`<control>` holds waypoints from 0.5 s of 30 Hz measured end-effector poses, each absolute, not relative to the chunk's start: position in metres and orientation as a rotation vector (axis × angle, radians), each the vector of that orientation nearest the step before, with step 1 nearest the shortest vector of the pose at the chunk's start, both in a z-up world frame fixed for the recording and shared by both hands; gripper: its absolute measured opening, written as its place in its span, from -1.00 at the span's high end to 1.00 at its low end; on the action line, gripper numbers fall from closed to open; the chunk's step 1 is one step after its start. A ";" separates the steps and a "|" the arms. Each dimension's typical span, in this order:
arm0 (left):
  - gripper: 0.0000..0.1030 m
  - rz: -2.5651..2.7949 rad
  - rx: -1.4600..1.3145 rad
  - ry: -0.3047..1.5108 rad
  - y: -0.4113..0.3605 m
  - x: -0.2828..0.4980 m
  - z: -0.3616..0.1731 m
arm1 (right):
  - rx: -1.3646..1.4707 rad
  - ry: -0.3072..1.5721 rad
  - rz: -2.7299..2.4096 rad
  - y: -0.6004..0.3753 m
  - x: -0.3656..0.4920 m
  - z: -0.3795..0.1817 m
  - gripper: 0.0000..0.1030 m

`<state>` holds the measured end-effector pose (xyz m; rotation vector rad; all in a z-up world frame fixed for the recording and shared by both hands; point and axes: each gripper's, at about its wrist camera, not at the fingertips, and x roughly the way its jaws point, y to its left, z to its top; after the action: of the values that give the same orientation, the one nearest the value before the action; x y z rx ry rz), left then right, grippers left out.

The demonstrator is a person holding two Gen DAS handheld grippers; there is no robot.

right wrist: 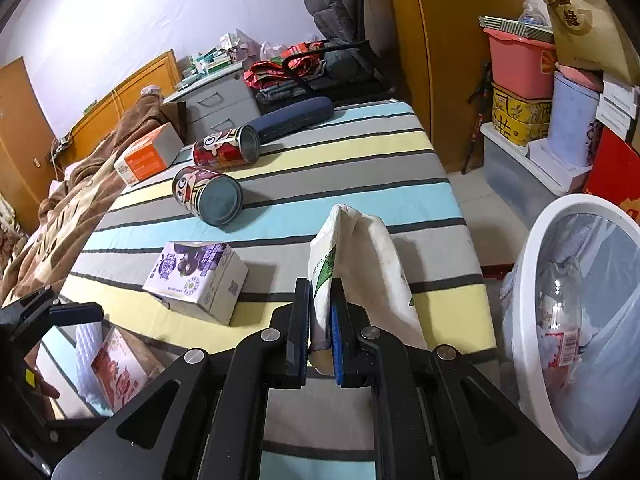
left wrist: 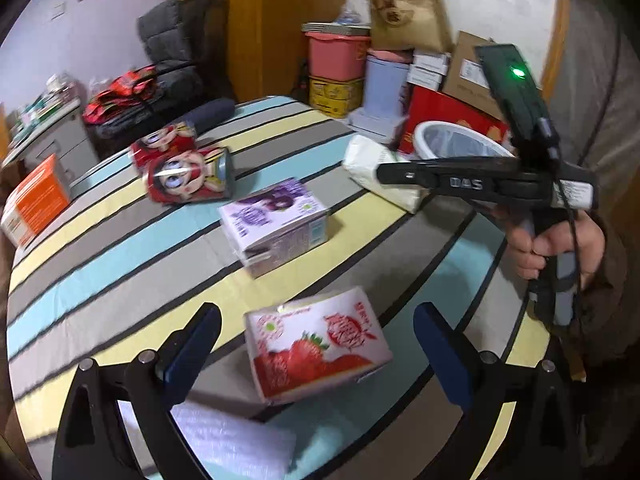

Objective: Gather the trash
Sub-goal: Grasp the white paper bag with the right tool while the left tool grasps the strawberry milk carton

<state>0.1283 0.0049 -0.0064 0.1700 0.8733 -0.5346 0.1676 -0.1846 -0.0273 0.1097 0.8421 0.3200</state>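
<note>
My right gripper (right wrist: 320, 320) is shut on a white crumpled paper bag (right wrist: 360, 264), held above the striped cloth near the table's right edge; the bag also shows in the left wrist view (left wrist: 380, 172). A white trash bin (right wrist: 576, 320) with a clear liner stands to the right, below table level, and holds a bottle. My left gripper (left wrist: 316, 340) is open, its fingers on either side of a strawberry carton (left wrist: 316, 348) lying on the cloth. A purple grape carton (left wrist: 276, 224) and two red cartoon cans (left wrist: 188, 176) lie further on.
An orange box (right wrist: 148, 156) lies at the table's far left edge and a dark blue case (right wrist: 292, 118) at the far end. A white foam sheet (left wrist: 224, 440) lies under my left gripper. Stacked boxes and tubs (right wrist: 520, 92) stand beyond the bin.
</note>
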 end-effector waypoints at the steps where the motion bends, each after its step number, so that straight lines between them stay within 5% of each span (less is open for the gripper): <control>1: -0.90 -0.525 0.152 0.884 0.007 0.128 -0.008 | 0.111 0.841 0.322 -0.185 0.167 -0.027 0.82; 11: -0.90 -0.408 0.094 0.947 -0.003 0.132 -0.033 | 0.105 0.829 0.315 -0.184 0.154 -0.027 0.82; 15: -0.75 -0.385 0.023 0.985 -0.003 0.137 -0.039 | 0.095 0.820 0.312 -0.183 0.151 -0.026 0.82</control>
<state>0.1366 -0.0034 -0.0389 0.0225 0.9848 -0.3855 0.1506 -0.1828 -0.0258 0.0951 0.8198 0.3123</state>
